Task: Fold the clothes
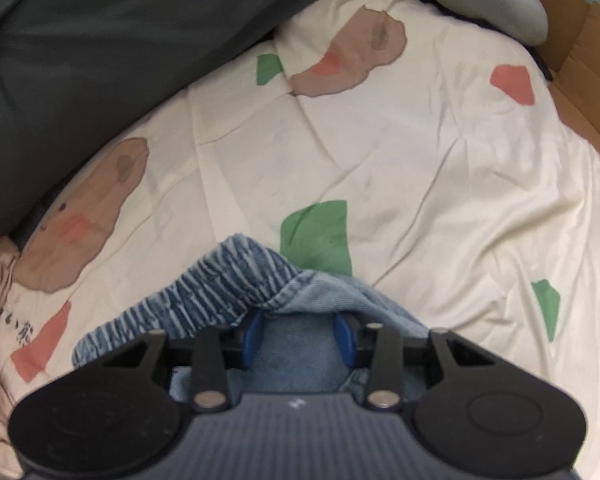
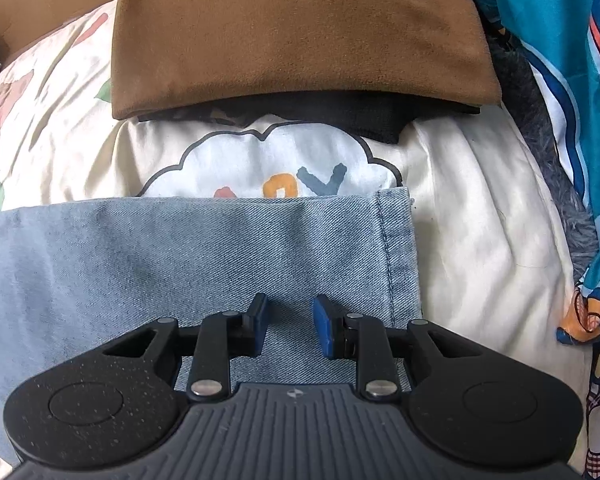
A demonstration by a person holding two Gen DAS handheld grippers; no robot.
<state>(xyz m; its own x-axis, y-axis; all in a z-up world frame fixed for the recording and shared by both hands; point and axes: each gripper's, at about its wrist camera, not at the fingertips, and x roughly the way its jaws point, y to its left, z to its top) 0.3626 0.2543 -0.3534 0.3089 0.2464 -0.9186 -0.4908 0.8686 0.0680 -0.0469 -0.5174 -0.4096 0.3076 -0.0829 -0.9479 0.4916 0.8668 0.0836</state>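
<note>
Cream bedsheet shows; denim jeans hide left hand-held gripper tips, grip unclear; right hand-held gripper parted.

You see pale blue jeans with a darker streaked waistband on a cream sheet printed with green, coral and tan patches, beside brown cloth.

Brown folded garment just beyond jeans

Letters "OY" in a cloud outline on the sheet
</note>
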